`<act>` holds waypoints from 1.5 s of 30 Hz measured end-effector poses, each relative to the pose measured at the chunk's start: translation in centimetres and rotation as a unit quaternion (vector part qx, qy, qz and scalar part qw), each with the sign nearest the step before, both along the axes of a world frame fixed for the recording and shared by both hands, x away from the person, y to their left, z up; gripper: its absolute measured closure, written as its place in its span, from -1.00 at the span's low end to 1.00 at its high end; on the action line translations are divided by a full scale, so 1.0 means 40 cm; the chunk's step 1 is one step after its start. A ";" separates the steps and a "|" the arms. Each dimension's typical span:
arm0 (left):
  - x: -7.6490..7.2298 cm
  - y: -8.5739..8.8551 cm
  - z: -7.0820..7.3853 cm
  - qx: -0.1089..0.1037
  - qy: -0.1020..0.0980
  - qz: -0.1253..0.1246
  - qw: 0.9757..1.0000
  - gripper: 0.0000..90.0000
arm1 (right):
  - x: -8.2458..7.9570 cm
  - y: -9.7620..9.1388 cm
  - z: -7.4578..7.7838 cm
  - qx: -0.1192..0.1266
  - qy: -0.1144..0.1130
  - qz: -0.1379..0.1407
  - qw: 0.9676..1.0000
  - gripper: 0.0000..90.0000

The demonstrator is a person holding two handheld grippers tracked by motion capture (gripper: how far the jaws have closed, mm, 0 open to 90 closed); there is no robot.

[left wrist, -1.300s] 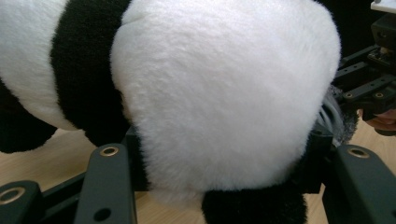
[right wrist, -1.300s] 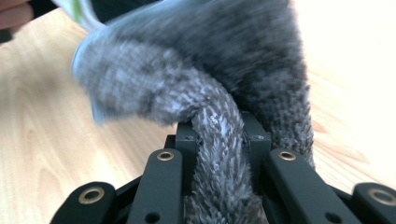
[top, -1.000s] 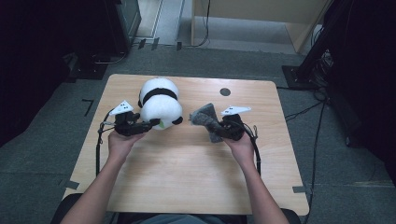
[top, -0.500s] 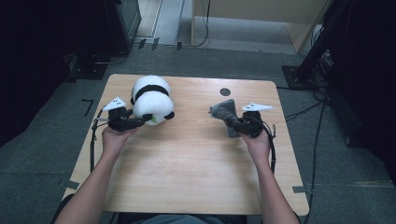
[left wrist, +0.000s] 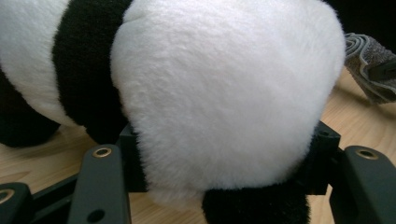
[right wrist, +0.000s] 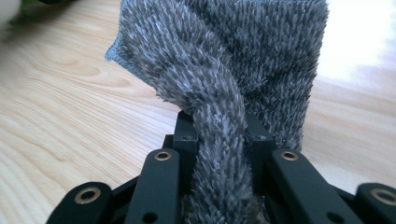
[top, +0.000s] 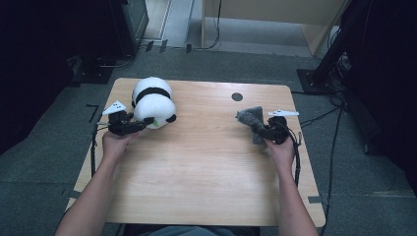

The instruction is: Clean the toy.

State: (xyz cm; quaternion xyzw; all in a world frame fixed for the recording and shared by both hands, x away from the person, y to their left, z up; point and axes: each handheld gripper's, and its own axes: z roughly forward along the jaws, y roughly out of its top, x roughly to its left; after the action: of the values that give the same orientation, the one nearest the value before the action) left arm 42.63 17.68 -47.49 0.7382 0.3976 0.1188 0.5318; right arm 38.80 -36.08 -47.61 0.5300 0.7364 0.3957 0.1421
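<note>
Panda plush (top: 153, 104) sits far left on the table (top: 206, 187), left gripper (top: 140, 125) jaws opening but hugging it. Right gripper (top: 260, 129) clamps the grey fuzzy cloth (top: 250, 117) far right. Both look nearly parked; letting go remains.

Bright bench, dark surroundings, soft close-ups

In the high view, even overhead light falls on the pale wooden bench (top: 206, 162), while the floor and both side edges sink into near-black; shadows under the forearms are faint, and the picture is slightly soft and grainy. In the left gripper view, the white fur of the panda toy (left wrist: 224, 93) is brightly lit and mildly blurred at close range. In the right gripper view, the grey fuzzy cloth (right wrist: 224, 79) is sharp, with blown-out glare at upper right and a defocused far bench.
</note>
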 end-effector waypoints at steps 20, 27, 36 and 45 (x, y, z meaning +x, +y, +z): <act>0.009 -0.004 -0.046 0.072 0.014 -0.017 0.997 -0.53 | 0.024 -0.032 -0.073 -0.011 0.031 -0.017 0.999 0.38; 0.006 -0.014 -0.046 0.080 0.025 -0.013 0.996 -0.72 | 0.023 -0.031 -0.068 -0.006 0.033 -0.010 0.999 0.03; -0.003 -0.029 -0.042 0.100 0.048 -0.001 0.994 -0.91 | 0.011 -0.027 -0.040 -0.020 0.016 -0.010 1.000 -0.30; -0.025 -0.030 -0.014 0.103 0.044 0.002 0.994 -1.00 | -0.003 -0.006 -0.010 -0.001 0.012 0.008 1.000 -0.35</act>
State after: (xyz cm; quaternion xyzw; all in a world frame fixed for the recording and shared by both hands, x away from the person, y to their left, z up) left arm 41.64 16.49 -48.07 0.7931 0.4076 0.1271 0.4345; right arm 38.66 -36.31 -47.99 0.5288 0.7423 0.3900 0.1309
